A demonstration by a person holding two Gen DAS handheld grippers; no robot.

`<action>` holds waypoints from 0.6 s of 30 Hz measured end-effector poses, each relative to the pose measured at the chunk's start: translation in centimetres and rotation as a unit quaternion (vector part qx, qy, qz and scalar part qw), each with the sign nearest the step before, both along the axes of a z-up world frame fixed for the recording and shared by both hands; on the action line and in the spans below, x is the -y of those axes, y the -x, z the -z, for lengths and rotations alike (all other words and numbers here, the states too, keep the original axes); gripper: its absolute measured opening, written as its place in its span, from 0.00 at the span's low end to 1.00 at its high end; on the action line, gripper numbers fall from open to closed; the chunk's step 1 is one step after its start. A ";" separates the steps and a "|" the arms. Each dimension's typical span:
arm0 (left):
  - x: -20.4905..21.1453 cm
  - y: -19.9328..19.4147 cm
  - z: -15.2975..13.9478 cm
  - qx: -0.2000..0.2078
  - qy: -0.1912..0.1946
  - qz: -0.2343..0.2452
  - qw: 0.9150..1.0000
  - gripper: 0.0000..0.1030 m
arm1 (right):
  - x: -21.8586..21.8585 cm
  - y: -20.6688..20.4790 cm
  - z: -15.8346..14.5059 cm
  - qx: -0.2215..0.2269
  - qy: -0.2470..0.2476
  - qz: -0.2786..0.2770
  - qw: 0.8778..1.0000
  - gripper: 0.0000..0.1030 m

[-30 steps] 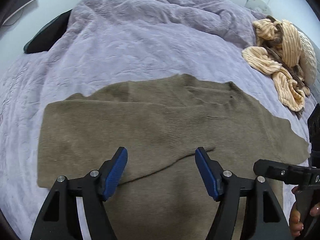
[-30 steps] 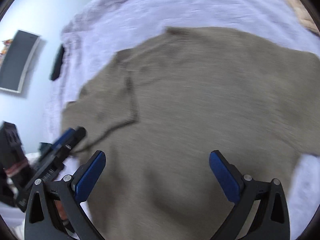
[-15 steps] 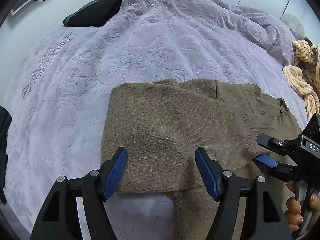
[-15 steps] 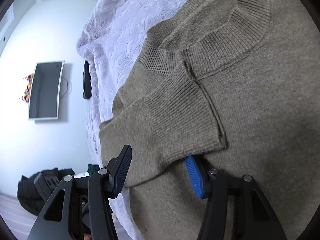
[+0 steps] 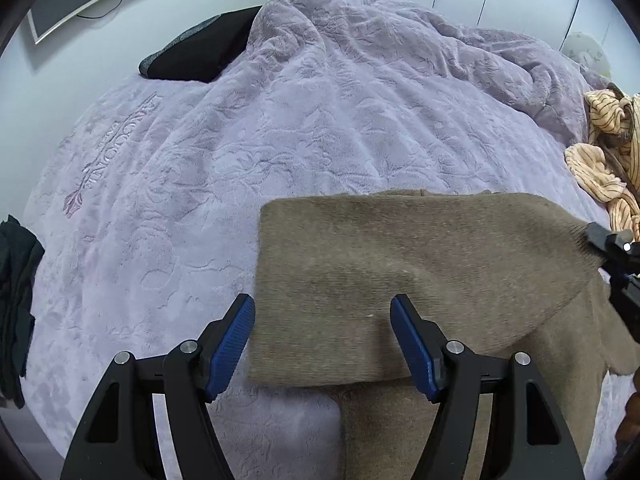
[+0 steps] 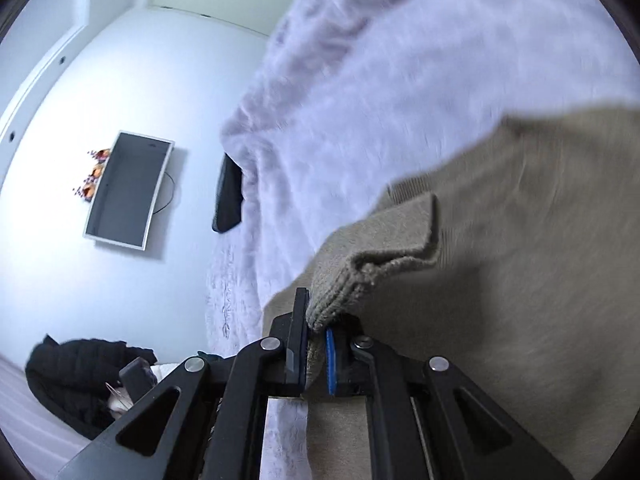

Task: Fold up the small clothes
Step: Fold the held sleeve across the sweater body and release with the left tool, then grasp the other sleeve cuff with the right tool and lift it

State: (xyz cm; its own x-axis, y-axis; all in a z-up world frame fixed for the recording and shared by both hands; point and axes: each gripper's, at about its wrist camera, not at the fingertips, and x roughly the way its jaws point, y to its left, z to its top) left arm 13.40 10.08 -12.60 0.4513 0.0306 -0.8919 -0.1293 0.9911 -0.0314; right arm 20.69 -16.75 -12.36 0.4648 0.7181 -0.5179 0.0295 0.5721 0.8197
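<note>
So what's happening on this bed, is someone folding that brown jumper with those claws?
Yes. A person holds a claw in each hand and is folding a brown sweater on a lilac blanket. The right claw has just closed on the ribbed sleeve cuff. The left claw is open above the folded sleeve, gripping nothing. A striped yellow garment lies crumpled nearby.

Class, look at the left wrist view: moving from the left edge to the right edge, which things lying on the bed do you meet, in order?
Black garment → black cushion → brown sweater → striped yellow clothes.
</note>
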 end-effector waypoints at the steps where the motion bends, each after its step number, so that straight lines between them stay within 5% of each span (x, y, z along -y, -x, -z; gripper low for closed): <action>1: 0.4 -0.1 -0.3 0.004 -0.001 0.004 1.000 0.69 | 0.8 0.0 -1.1 0.014 0.010 0.003 1.000 0.07; 7: 3.5 -0.7 0.8 -0.002 0.001 0.027 1.000 0.69 | 7.8 1.7 -3.3 0.035 0.084 0.040 0.995 0.07; 18: 5.5 -1.2 6.7 -0.058 -0.017 0.030 0.998 0.69 | 16.9 5.6 7.3 -0.094 0.142 0.077 0.982 0.07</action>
State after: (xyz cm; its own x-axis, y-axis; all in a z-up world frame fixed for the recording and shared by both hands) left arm 14.61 4.57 -19.31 0.3477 0.0377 -0.9368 -0.0702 0.9974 0.0141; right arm 15.13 -33.66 -19.65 0.4332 0.4609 -0.7745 0.2688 0.7542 0.5992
